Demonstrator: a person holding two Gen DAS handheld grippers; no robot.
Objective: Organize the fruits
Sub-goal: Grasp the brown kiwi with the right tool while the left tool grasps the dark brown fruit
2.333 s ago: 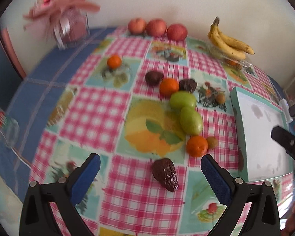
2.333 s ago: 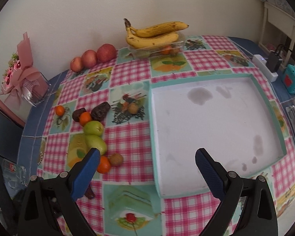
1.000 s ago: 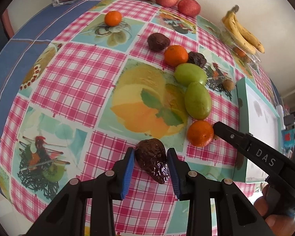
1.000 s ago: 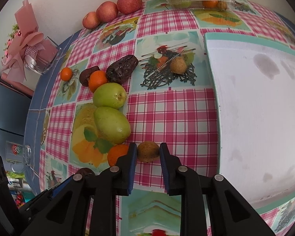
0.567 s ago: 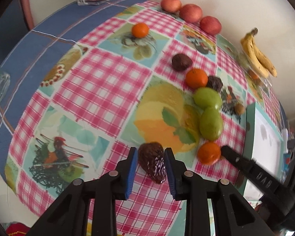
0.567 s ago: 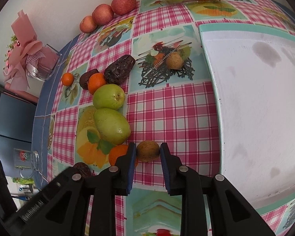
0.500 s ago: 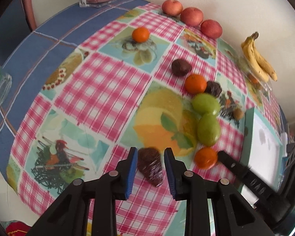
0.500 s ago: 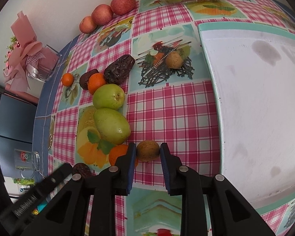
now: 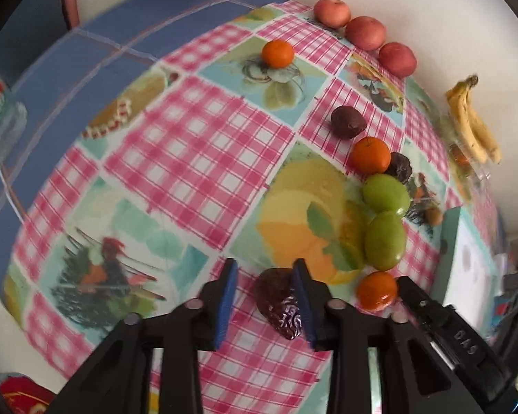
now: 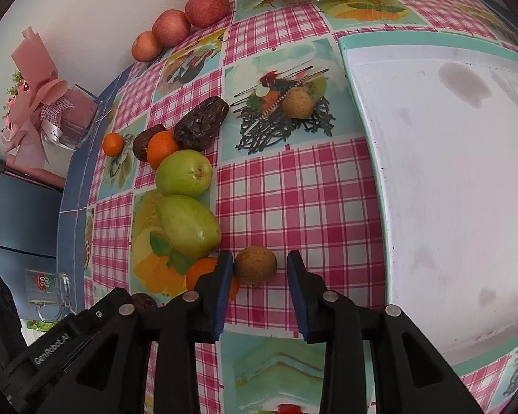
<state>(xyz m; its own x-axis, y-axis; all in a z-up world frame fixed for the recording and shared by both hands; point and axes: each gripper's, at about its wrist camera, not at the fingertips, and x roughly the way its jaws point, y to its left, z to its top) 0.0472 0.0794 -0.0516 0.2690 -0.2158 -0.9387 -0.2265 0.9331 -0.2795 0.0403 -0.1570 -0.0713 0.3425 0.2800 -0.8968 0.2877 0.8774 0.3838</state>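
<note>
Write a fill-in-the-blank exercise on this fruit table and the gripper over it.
The red apples in the row by the wall number ___. The two large fruits lying side by side are ___ in colour. The small brown fruit sits between the fingers of the right gripper, whose pads are ___.

Missing words: three; green; blue.

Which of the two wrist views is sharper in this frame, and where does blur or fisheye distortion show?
Left wrist view: soft with motion blur, the checked tablecloth smeared most toward the left; the bananas are blurred too. Right wrist view: crisp, the small brown fruit and the green fruit well defined. Both views: strong barrel distortion bulges the table; dark vignette at the corners.
</note>
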